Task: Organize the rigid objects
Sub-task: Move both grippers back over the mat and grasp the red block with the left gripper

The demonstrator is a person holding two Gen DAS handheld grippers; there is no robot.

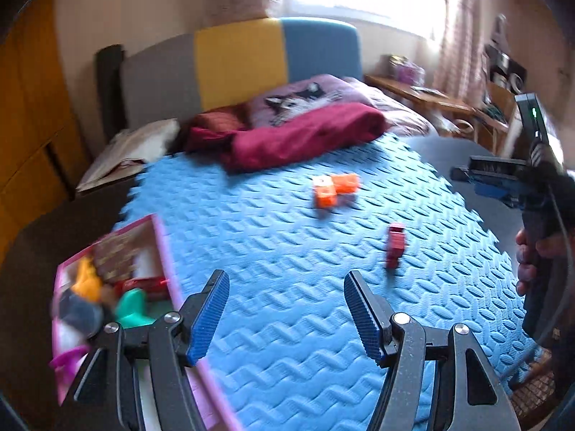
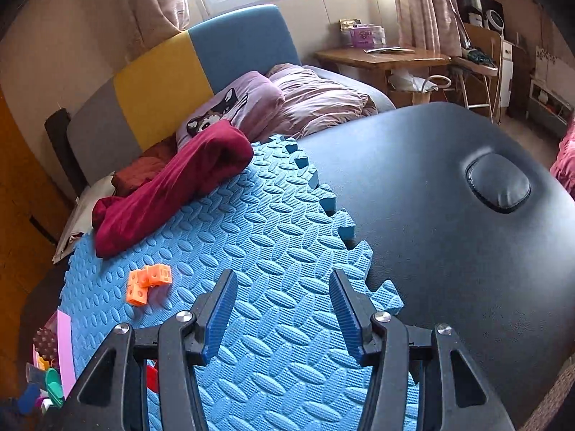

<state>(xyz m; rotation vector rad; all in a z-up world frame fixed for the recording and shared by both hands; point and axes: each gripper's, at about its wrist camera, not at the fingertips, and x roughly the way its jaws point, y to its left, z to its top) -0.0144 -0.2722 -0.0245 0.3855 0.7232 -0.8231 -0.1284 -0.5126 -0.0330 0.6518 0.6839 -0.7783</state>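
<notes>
A cluster of orange cube blocks [image 1: 332, 188] [image 2: 147, 283] lies on the blue foam mat [image 1: 287, 323] [image 2: 273, 215]. A small dark red block [image 1: 395, 246] stands nearer, to the right in the left wrist view. My left gripper [image 1: 286, 287] hovers over the mat, open, with nothing between its blue pads; the red block is ahead and to its right. My right gripper [image 2: 283, 283] is open and empty too, near the mat's toothed edge, with the orange blocks ahead to its left. In the left wrist view the right gripper [image 1: 463, 176] appears at the right edge, held by a hand [image 1: 528, 255].
A pink box [image 1: 163, 251] [image 2: 64, 344] holding several toys sits at the mat's left side. A maroon cloth [image 1: 305, 136] [image 2: 172, 179] and pillows lie at the far end. The mat rests on a black padded table [image 2: 467, 233]. A wooden desk [image 2: 381, 57] stands beyond.
</notes>
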